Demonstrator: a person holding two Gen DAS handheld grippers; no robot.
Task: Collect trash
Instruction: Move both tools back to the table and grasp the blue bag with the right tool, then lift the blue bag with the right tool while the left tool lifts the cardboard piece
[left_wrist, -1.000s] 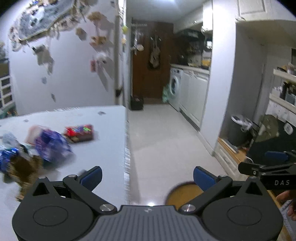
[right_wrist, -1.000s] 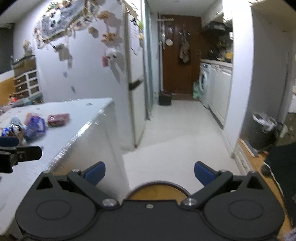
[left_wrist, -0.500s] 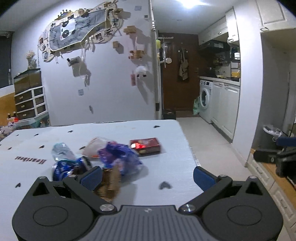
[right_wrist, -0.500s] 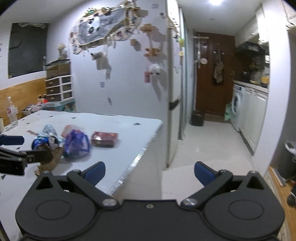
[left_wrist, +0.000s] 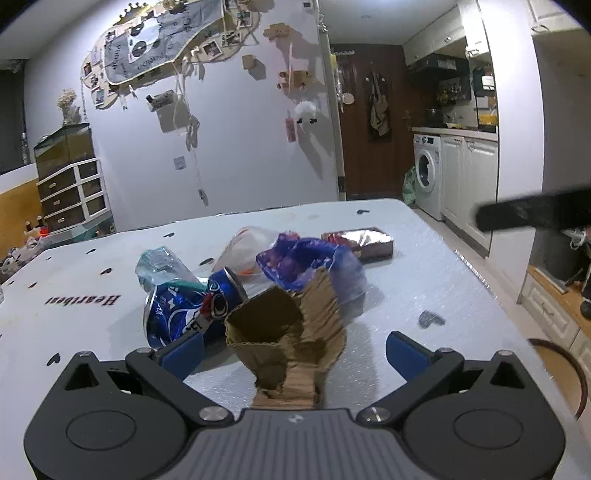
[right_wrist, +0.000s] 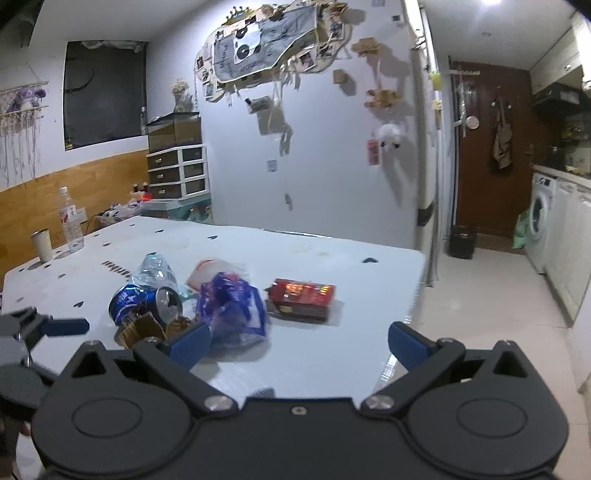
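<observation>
A heap of trash lies on the white table (left_wrist: 424, 266): torn brown cardboard (left_wrist: 288, 332), a crushed blue can (left_wrist: 184, 310), a crumpled clear bottle (left_wrist: 162, 264), a purple wrapper (left_wrist: 310, 262), a pale plastic bag (left_wrist: 247, 247) and a red box (left_wrist: 360, 240). My left gripper (left_wrist: 295, 350) is open, low over the table, with the cardboard between its jaws, not clamped. My right gripper (right_wrist: 299, 341) is open and empty, right of the heap, with the purple wrapper (right_wrist: 232, 306) and red box (right_wrist: 301, 297) in front of it.
A water bottle (right_wrist: 71, 221) and a cup (right_wrist: 42, 245) stand at the table's far left. The table edge (right_wrist: 413, 295) drops to a tiled floor. A washing machine (left_wrist: 426, 170) and cabinets line the right wall. A round wooden stool (left_wrist: 561, 369) stands right of the table.
Both grippers swung left from the floor and hallway toward the table and came closer to the heap. The cardboard now lies between the left jaws. Both stayed open.
</observation>
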